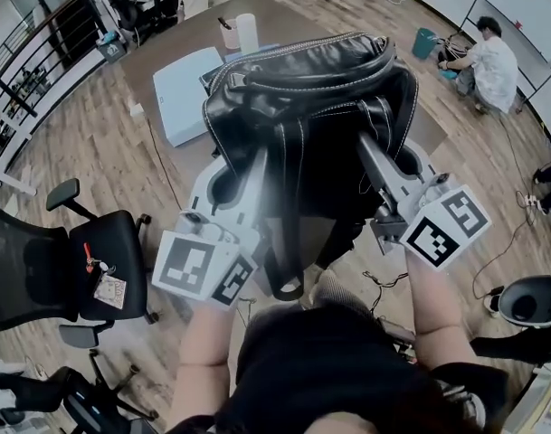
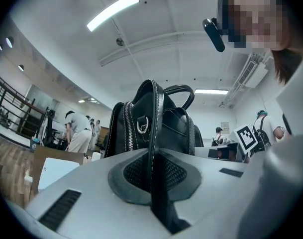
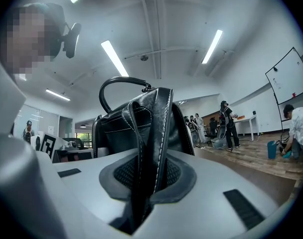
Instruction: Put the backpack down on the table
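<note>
I hold a black leather backpack (image 1: 311,107) with white stitching up in the air between both grippers, its top handle toward the table. My left gripper (image 1: 257,165) is shut on a thin black strap (image 2: 155,128) of the backpack (image 2: 136,128), which runs down between the pads. My right gripper (image 1: 367,147) is shut on a stitched leather fold (image 3: 158,133) at the bag's other side. In the right gripper view the backpack (image 3: 121,123) rises above the jaws with its handle arched on top. A loose strap (image 1: 284,274) dangles below the bag.
Beyond the bag stands the brown table (image 1: 180,30) with a pale blue flat box (image 1: 180,93) and two cups (image 1: 239,33). A black office chair (image 1: 71,265) is on the left. A person (image 1: 488,61) crouches on the floor at right by a teal bucket (image 1: 424,42).
</note>
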Tool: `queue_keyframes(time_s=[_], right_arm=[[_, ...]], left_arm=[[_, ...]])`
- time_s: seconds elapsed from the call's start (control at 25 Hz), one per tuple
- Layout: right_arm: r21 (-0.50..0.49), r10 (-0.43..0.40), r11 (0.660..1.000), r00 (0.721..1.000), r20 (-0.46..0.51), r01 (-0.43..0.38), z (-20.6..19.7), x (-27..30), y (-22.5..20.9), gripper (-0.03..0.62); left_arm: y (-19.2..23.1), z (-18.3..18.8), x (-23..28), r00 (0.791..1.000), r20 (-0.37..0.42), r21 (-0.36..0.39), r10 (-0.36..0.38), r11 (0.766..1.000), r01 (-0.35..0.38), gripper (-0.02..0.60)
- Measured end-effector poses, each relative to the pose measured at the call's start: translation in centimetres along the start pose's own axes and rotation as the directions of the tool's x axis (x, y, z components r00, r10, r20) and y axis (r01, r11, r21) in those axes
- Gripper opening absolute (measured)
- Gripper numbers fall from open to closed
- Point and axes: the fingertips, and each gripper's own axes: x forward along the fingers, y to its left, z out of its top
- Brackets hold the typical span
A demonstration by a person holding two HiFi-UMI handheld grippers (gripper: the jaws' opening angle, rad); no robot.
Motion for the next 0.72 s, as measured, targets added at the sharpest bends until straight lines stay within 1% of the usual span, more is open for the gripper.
queue_keyframes(time_s=[0.12, 0.24, 0.48, 0.72], right_arm=[[-0.002, 0.009, 1.0, 1.0, -0.007, -0.009, -0.3, 1.5, -2.1, 0.058], [0.026, 0.037, 0.999, 0.999, -0.017, -0.037, -1.1, 3.0, -4.4, 0.058], [0.045, 0.11, 0.993, 0.993, -0.046, -0.108, -1.8, 6.2, -10.2, 0.058], [0.047, 0.144, 0.989, 0.987, -0.066, -0.141, -2.9, 8.8, -15.4, 0.058]], left_arm=[[0.8, -0.7, 1.8, 1.0, -0.008, -0.006, 0.025, 1.0, -0.025, 0.038], [1.6, -1.6, 3.9, 0.997, -0.021, 0.007, 0.068, 0.998, -0.068, 0.038], [3.0, -3.5, 9.1, 0.988, -0.033, 0.012, 0.149, 0.989, -0.149, 0.038], [4.0, -5.7, 13.7, 0.978, -0.049, 0.019, 0.205, 0.979, -0.204, 0.038]])
